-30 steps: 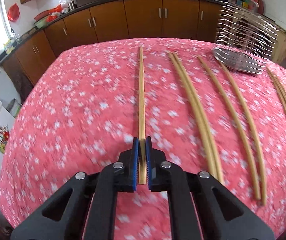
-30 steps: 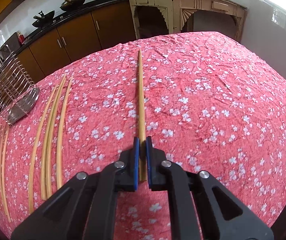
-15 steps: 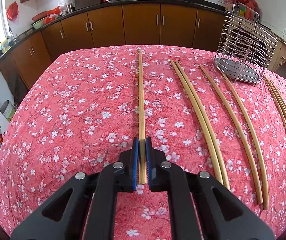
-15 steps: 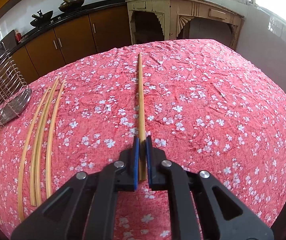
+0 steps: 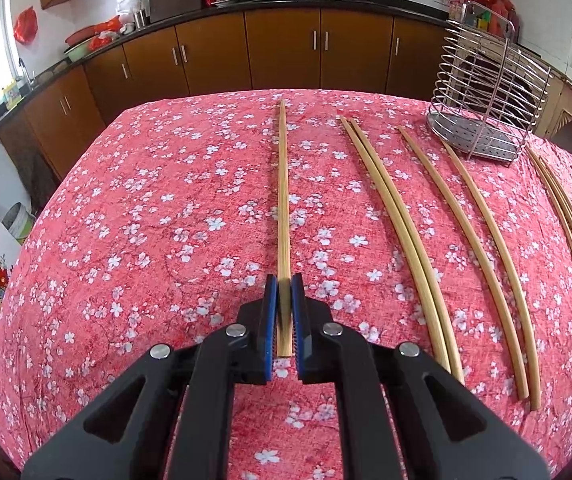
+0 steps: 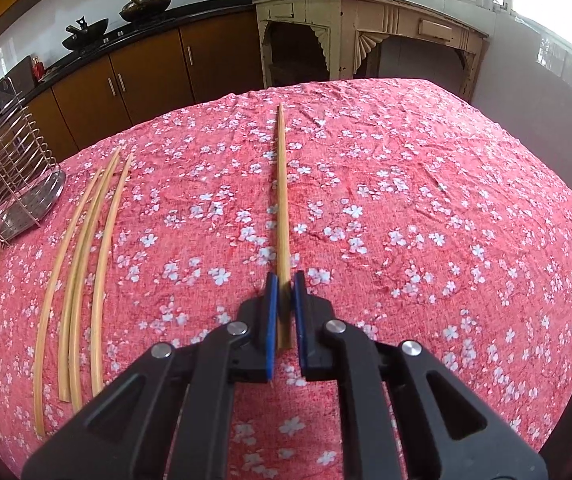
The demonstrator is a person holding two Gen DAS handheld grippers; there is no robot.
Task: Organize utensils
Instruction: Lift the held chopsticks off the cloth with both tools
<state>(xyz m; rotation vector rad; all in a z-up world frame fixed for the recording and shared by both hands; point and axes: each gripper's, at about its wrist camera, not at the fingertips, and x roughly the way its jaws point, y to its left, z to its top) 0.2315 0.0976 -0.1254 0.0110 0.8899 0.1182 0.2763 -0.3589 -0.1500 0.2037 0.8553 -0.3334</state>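
My left gripper (image 5: pixel 284 280) is shut on a wooden chopstick (image 5: pixel 283 200) that points straight ahead above the red flowered tablecloth (image 5: pixel 146 220). My right gripper (image 6: pixel 284 278) is shut on another wooden chopstick (image 6: pixel 282 192), also pointing forward. Several more chopsticks (image 5: pixel 401 224) lie on the cloth to the right in the left wrist view, and the chopsticks on the cloth (image 6: pixel 82 264) show to the left in the right wrist view. A wire utensil holder (image 5: pixel 485 92) stands at the far right; the utensil holder (image 6: pixel 10 176) stands far left in the right wrist view.
Brown kitchen cabinets (image 5: pixel 278 52) with a black counter run behind the table. A cream wooden side table (image 6: pixel 365 36) stands beyond the table's far right. The table edge drops off on the left (image 5: pixel 18 260) in the left wrist view.
Both views have tilted up and pulled back a little, so the holder and cabinets show more fully. Both grippers stay shut on their chopsticks.
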